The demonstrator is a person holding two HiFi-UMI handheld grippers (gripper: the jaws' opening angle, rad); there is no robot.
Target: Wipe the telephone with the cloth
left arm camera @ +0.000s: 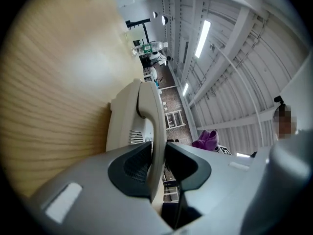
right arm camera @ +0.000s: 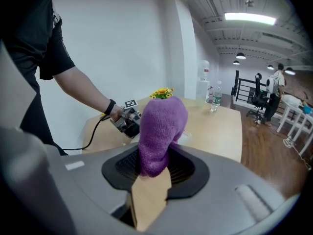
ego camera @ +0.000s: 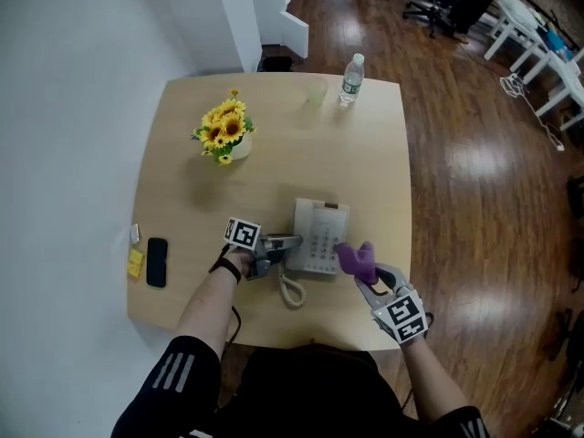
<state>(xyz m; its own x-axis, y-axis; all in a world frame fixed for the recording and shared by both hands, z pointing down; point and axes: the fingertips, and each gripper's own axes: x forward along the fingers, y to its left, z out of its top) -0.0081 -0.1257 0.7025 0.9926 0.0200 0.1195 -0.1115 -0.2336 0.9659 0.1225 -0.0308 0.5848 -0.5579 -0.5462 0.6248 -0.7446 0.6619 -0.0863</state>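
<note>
A beige desk telephone (ego camera: 320,233) sits near the front of the wooden table (ego camera: 365,167). At its left side my left gripper (ego camera: 288,243) is shut on the handset (left arm camera: 150,116), which runs between the jaws (left arm camera: 157,168) just beside the base (left arm camera: 122,124). Its coiled cord (ego camera: 292,291) lies in front of the telephone. My right gripper (ego camera: 367,279) is shut on a purple cloth (ego camera: 357,258) bunched at the telephone's right front corner. In the right gripper view the cloth (right arm camera: 159,129) stands up from the jaws (right arm camera: 154,168), with the left gripper (right arm camera: 128,122) beyond it.
A pot of sunflowers (ego camera: 225,133) stands at the back left. A water bottle (ego camera: 350,78) and a clear cup (ego camera: 316,92) are at the far edge. A black mobile phone (ego camera: 157,262) and a yellow item (ego camera: 135,263) lie at the left edge.
</note>
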